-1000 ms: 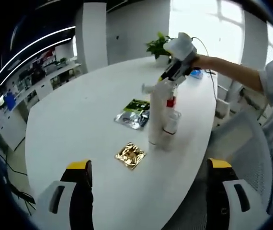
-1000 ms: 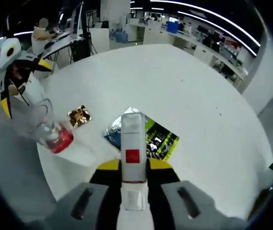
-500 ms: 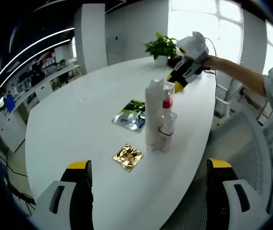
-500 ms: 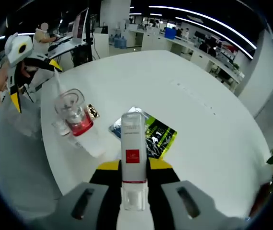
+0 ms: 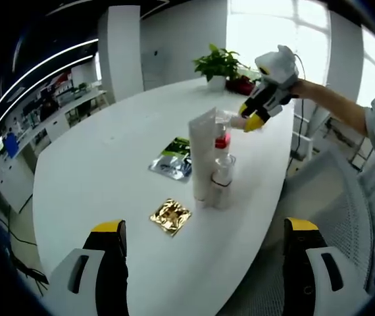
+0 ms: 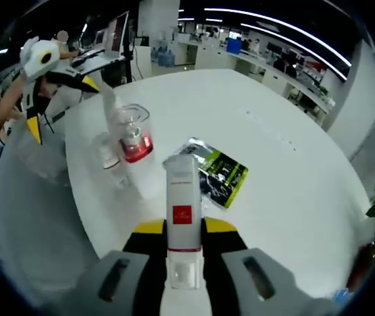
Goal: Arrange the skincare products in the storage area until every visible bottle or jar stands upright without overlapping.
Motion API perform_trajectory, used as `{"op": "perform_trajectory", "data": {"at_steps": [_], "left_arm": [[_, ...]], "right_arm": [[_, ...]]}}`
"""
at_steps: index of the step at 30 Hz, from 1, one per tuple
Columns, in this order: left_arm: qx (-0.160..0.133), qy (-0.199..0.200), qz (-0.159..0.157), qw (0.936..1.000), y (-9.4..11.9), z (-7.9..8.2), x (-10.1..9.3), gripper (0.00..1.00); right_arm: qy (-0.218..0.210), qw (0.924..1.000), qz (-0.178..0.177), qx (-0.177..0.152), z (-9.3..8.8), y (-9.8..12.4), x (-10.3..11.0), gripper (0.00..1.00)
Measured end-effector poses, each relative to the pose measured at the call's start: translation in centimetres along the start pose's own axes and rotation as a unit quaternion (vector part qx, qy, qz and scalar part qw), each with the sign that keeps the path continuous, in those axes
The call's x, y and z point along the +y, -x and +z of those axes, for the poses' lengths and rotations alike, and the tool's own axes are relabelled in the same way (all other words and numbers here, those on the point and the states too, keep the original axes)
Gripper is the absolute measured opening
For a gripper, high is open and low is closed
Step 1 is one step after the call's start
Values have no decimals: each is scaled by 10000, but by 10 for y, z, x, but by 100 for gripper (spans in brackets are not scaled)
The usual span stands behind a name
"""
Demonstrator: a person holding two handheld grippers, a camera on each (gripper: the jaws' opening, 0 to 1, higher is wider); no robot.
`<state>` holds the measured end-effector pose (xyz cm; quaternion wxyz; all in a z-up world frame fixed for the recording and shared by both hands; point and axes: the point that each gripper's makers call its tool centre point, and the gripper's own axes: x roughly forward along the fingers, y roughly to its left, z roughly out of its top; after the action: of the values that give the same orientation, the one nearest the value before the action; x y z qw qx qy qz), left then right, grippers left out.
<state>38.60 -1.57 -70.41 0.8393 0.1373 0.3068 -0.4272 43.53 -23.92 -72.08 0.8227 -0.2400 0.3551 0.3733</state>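
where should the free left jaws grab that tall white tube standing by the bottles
Probably around the middle of the tall white tube, coming level from its open side toward the silver-green sachet. It stands upright and slim, so a side pinch across its narrow width fits. The small clear bottle stands close against its other side, and a high grip could tip it.

white tube (image 6: 181, 197), red square; gold sachet (image 5: 170, 216); green-black pouch (image 6: 216, 173); white table (image 5: 102, 164)
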Motion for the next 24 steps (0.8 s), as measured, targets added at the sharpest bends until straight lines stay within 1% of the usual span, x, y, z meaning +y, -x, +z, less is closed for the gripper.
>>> {"op": "perform_trajectory", "data": {"at_steps": [5,8,16,19,21,24], "left_arm": [[6,-3,-19,10000,1,0,-3,97],[-51,57,-88,9999,1,1,-6,97],[-51,42,-119,9999,0,1,-10,97],[-25,0,-153,9999,-1,0,-12,97],[-33,3,-165,9999,-1,0,-14,97],[-39,13,-170,9998,0,0,-15,97]], "right_arm": [[55,10000,56,-36,0,4,13,19],[44,9999,103,-80,1,5,18,19],[186,9995,218,-157,7,11,38,19],[243,9992,261,-163,8,14,45,19],[278,9990,297,-160,9,14,45,19],[320,9987,350,-173,9,17,54,19]]}}
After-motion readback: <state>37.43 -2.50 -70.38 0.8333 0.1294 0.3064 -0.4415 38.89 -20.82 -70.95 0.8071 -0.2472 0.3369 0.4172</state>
